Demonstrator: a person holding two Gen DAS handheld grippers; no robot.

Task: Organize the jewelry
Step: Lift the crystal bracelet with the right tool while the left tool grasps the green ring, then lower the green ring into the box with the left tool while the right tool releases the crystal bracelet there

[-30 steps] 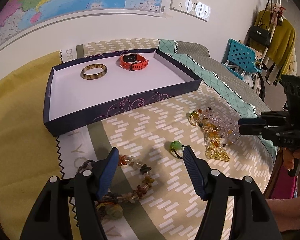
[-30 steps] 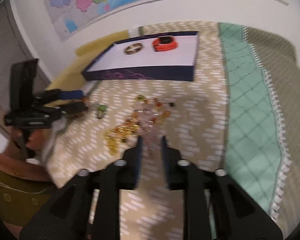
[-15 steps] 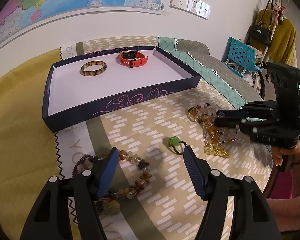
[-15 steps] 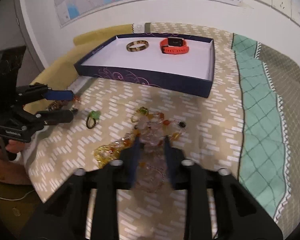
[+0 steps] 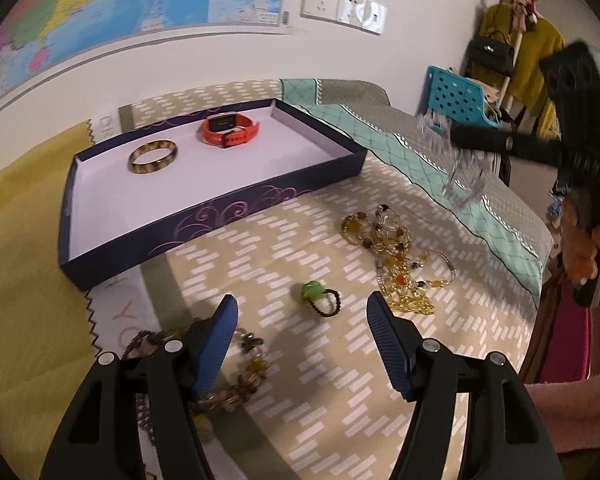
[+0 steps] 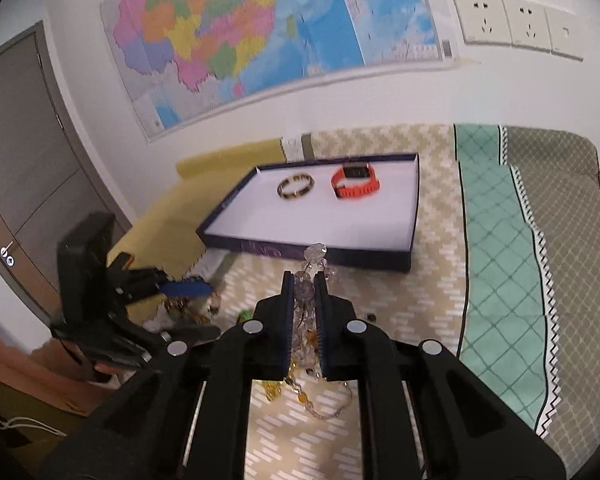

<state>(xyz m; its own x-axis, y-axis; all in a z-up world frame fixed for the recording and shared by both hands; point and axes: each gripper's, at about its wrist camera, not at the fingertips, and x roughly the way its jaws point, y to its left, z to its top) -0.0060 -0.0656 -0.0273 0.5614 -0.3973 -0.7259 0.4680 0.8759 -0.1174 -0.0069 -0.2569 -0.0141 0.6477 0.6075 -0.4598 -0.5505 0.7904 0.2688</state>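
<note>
Right gripper has lifted the clear crystal bracelet off the table, jaws clamped on it. Left gripper jaws wide, empty, above green ring.

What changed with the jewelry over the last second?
The right gripper shut on the clear bead bracelet and lifted it off the bead pile. The left gripper stayed open; bangle and orange watch stayed in the tray.

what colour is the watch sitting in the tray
Orange-red band, dark face. The watch shows best in the left wrist view, lying in the dark blue tray beside the bangle.
</note>
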